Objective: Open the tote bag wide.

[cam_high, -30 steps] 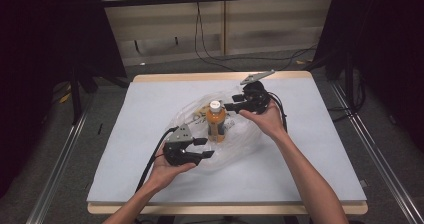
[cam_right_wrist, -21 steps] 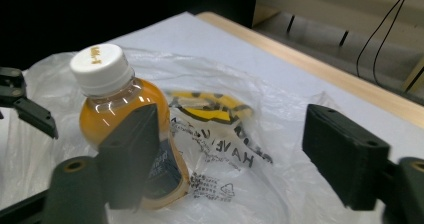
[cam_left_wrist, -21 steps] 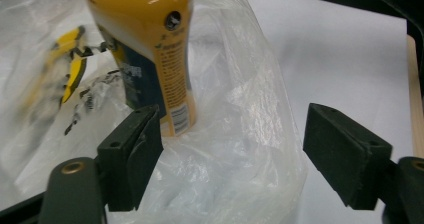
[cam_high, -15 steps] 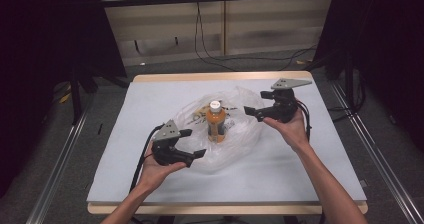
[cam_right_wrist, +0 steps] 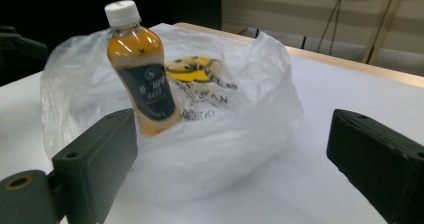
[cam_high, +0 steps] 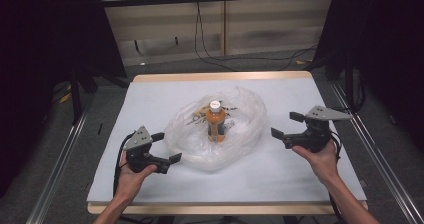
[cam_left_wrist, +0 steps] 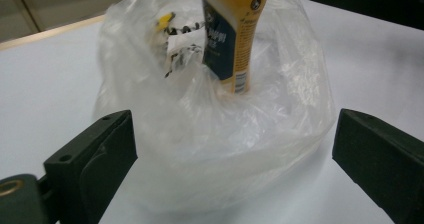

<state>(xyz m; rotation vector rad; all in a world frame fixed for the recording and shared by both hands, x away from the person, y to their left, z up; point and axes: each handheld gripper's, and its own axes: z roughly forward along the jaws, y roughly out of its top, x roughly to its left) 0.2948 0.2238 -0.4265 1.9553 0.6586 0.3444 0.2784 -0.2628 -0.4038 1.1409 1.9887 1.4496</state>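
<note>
- The bottle [cam_right_wrist: 141, 68] has a dark label with a small round sign and pale letters on it. The letters are too blurry to read.
- The plastic bag [cam_right_wrist: 210, 134] has a yellow picture and black letters on it, past the right tool's jaws. The crumpled letters cannot be read.
- No other words or numbers can be read.

Evenly lit white table [cam_high: 150, 104], dark surroundings, slightly blurred gripper views.
</note>
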